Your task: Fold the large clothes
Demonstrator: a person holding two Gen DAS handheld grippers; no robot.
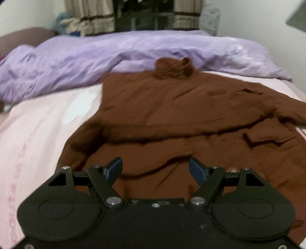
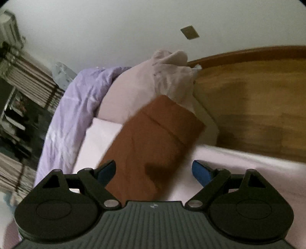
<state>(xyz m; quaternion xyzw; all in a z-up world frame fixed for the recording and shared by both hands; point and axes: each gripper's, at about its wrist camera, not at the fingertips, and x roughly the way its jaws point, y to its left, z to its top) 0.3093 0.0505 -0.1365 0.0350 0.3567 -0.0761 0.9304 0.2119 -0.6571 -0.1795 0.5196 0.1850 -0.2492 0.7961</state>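
A large brown sweater point(image 1: 181, 115) lies spread on the pink bed sheet point(image 1: 38, 134), its collar at the far end and one side folded over the body. My left gripper point(image 1: 155, 168) is open and empty just above its near hem. In the right wrist view a brown sleeve point(image 2: 153, 138) stretches away over the sheet toward the pillow. My right gripper point(image 2: 154, 170) is open and empty, its jaws standing on either side of the sleeve's near end.
A crumpled lilac duvet point(image 1: 95, 59) lies along the far side of the bed. A pale pillow point(image 2: 172, 76) rests against the wooden headboard point(image 2: 248, 95). Striped curtains point(image 1: 91, 17) and a dark shelf stand behind the bed.
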